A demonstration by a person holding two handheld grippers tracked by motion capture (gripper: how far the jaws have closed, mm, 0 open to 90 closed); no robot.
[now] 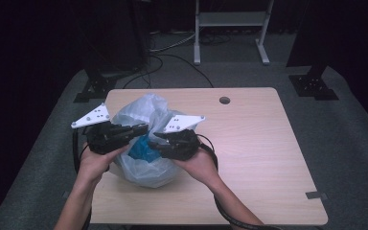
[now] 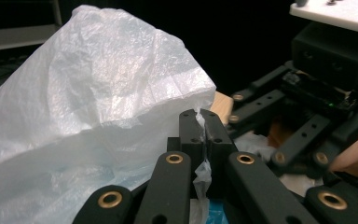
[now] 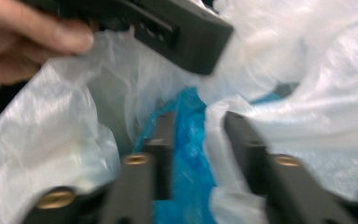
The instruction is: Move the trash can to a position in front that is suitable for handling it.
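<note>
A pale wooden table [image 1: 249, 143] with a small round hole [image 1: 224, 100] near its far edge stands on grey carpet [image 1: 345, 129] in a dark room; cables trail across the floor toward a white metal stand [image 1: 230, 19] behind. On the table's near left part sits a crumpled white plastic bag [image 1: 146, 112] with a blue packet [image 1: 141, 148] showing inside. The left gripper [image 2: 204, 122] has its jaws pinched together on a fold of the bag's edge. The right gripper [image 3: 200, 140] has its jaws apart, blue packet and white film between them, not squeezed.
</note>
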